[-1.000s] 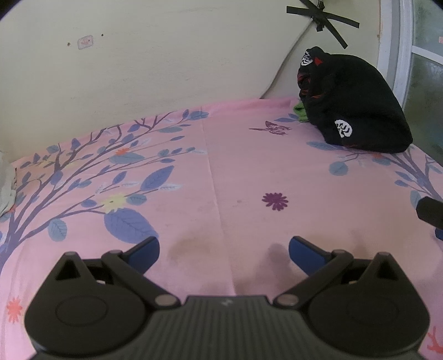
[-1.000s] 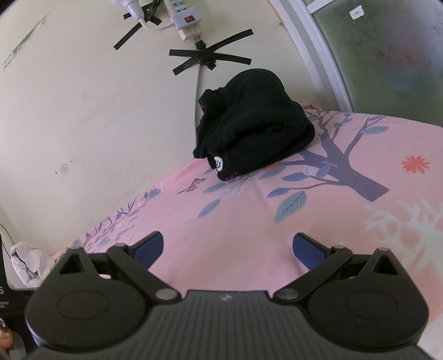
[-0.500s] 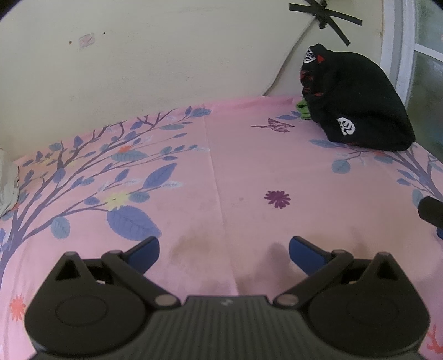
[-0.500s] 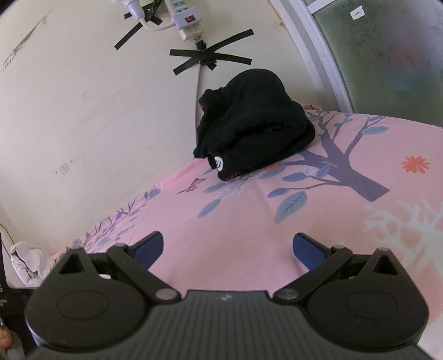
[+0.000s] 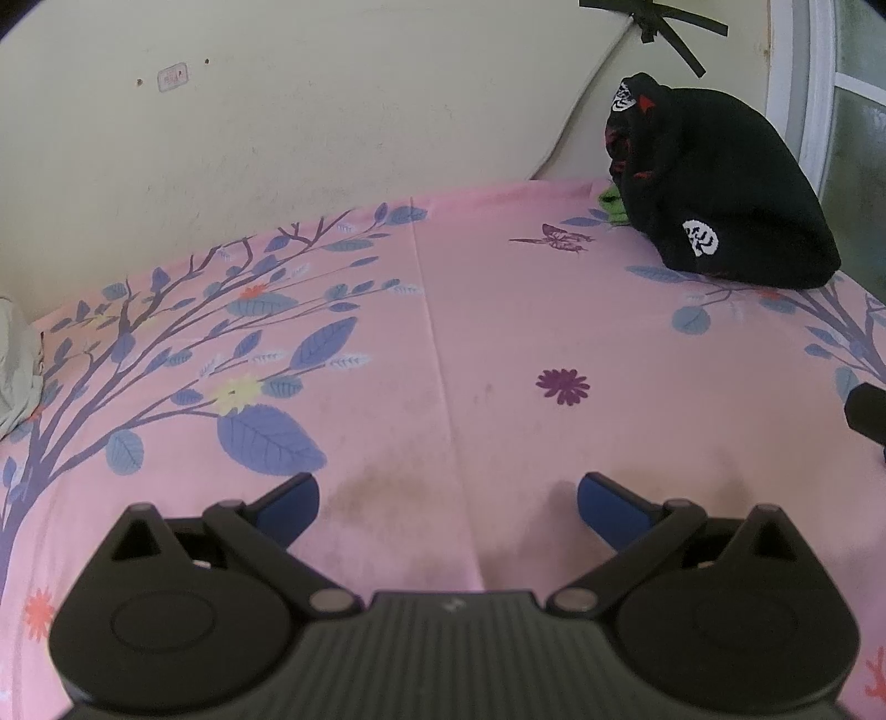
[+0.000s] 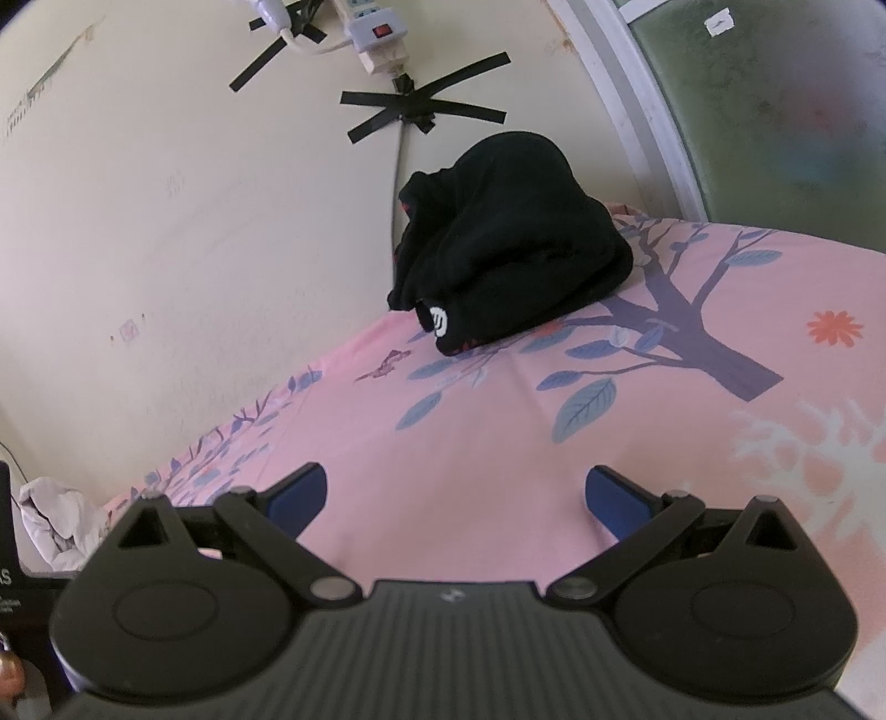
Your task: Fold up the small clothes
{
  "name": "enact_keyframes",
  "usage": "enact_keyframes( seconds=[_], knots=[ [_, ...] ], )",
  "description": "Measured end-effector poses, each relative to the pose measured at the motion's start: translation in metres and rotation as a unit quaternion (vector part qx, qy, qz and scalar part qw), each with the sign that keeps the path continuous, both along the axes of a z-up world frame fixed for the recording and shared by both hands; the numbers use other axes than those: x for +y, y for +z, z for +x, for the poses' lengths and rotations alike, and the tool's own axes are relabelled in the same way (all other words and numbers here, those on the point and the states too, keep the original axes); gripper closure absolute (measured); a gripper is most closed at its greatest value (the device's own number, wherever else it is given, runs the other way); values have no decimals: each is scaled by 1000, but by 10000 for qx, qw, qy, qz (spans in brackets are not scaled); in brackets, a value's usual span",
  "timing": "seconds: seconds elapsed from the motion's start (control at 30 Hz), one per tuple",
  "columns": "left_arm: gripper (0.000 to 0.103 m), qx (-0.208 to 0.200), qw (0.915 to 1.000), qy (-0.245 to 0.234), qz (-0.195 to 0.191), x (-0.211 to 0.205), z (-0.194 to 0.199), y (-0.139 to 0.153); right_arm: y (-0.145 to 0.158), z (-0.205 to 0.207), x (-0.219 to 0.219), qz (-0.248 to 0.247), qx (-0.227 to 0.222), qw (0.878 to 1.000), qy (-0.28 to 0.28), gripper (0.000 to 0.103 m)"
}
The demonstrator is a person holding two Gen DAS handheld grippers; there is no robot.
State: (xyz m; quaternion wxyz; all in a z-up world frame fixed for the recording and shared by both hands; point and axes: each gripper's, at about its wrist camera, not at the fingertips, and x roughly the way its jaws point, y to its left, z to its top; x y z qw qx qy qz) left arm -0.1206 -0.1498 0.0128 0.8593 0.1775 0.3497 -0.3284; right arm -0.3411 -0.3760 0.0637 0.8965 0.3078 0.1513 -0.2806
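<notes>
Nearest in the left wrist view, the left claw (image 5: 447,501) is released, its blue-tipped fingers (image 5: 288,501) spread wide over the pink bedsheet (image 5: 498,332) with nothing between them. At about 3 o'clock a dark part pokes in at the frame's edge; what it is cannot be told. The right claw (image 6: 457,498) is likewise released, fingers wide apart above bare sheet. Farther out, the sheet's printed tree and leaves run toward 10 o'clock. Farthest, at about 1 o'clock in the left view, the heap of black clothes (image 5: 714,194) lies bundled in the bed's corner against the wall, well apart from both claws; a bit of green cloth (image 5: 612,199) peeks out beside it. In the right view the heap (image 6: 515,243) lies at 12 o'clock, below black tape crosses (image 6: 421,111) and a power strip (image 6: 376,33).
</notes>
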Motion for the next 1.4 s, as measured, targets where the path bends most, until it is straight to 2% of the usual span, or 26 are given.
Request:
enact_keyframes(
  seconds=[0.3,0.93,1.4],
  knots=[
    [0,22,10000,2,-14,0,0,0,0,1,-2,-5,14,10000,32,6],
    [0,-270,9996,111,-10,2,-3,5,1,1,-2,-33,20,10000,57,6],
    [0,-283,9994,186,61,2,-1,6,1,1,-2,-92,35,9999,82,6]
  ],
)
